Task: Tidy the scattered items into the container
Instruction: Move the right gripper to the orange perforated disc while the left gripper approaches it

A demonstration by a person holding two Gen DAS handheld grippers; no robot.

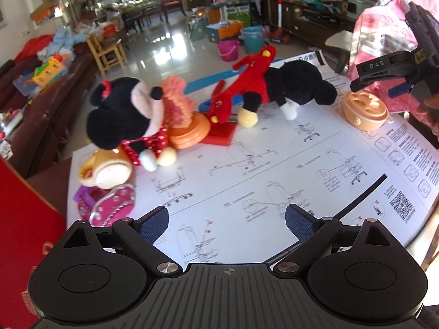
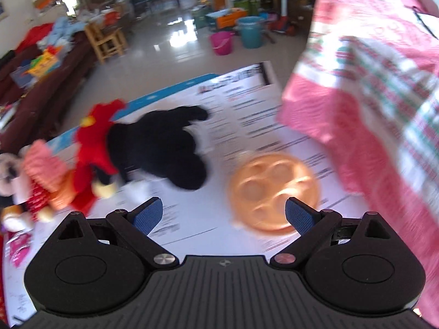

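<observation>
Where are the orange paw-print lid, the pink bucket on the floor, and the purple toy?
orange paw-print lid [image 2: 274, 192], right wrist view, embossed top face
pink bucket [image 1: 227, 50], left wrist view, side wall
purple toy [image 1: 83, 196], left wrist view, purple body

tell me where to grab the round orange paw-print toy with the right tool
Take the orange paw-print toy across its rim, from above. It lies flat on the printed sheet, paw face up, so only its edges offer opposing sides. The right tool is open, and the plush beside the toy lies apart from it.
</observation>
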